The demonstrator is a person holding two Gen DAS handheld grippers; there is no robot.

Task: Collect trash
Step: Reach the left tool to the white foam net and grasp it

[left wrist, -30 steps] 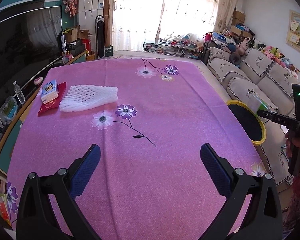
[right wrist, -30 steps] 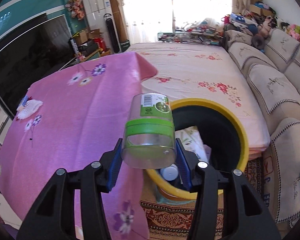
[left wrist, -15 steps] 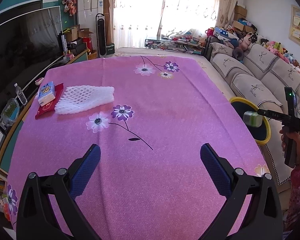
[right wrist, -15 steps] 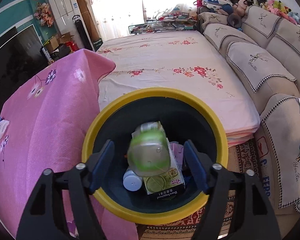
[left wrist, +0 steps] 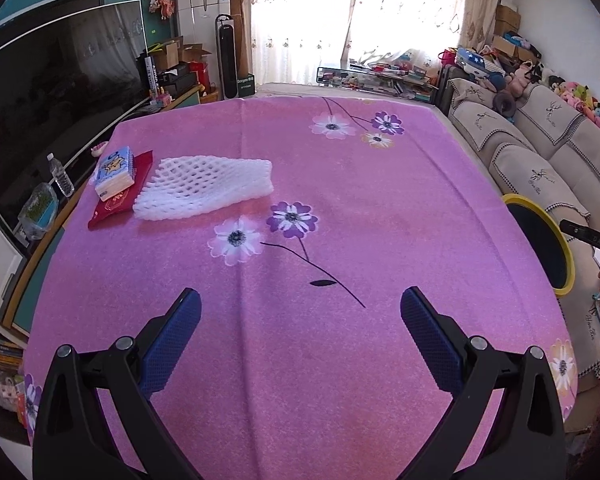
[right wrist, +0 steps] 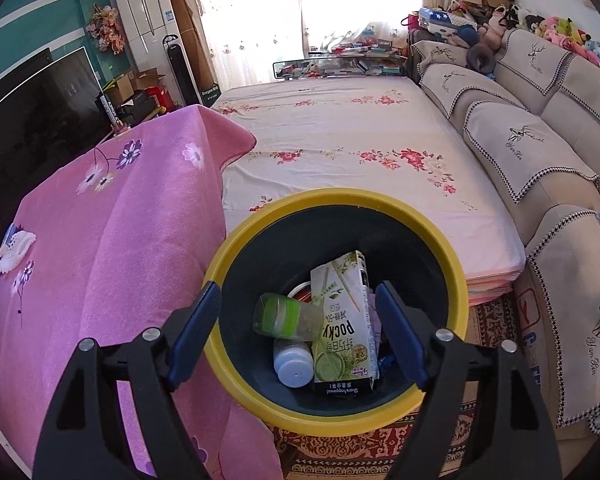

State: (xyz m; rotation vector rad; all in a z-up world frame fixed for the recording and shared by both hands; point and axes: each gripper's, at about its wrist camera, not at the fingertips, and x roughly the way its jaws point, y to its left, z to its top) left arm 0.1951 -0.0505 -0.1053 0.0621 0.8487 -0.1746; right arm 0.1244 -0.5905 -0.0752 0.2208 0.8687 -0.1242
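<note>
My right gripper [right wrist: 298, 294] is open and empty above the yellow-rimmed black bin [right wrist: 236, 240]. The clear bottle with a green band [right wrist: 286, 317] lies inside it beside a Pocky box [right wrist: 342, 320] and a white-capped bottle [right wrist: 293, 362]. My left gripper [left wrist: 300, 302] is open and empty over the pink flowered tablecloth [left wrist: 300, 184]. A white foam net [left wrist: 204, 194] lies at the table's far left, next to a tissue pack [left wrist: 114, 172] on a red packet [left wrist: 118, 200]. The bin [left wrist: 556, 240] also shows at the table's right edge in the left wrist view.
A beige sofa [right wrist: 540, 140] stands right of the bin. A floral-sheeted platform [right wrist: 360, 144] lies behind it. A large TV [left wrist: 52, 92] and a cabinet with a water bottle [left wrist: 61, 180] run along the table's left side. A patterned rug [right wrist: 340, 452] lies under the bin.
My right gripper opened and let the green-banded bottle go; it fell into the bin and now lies there. The left gripper stayed open over the table.
</note>
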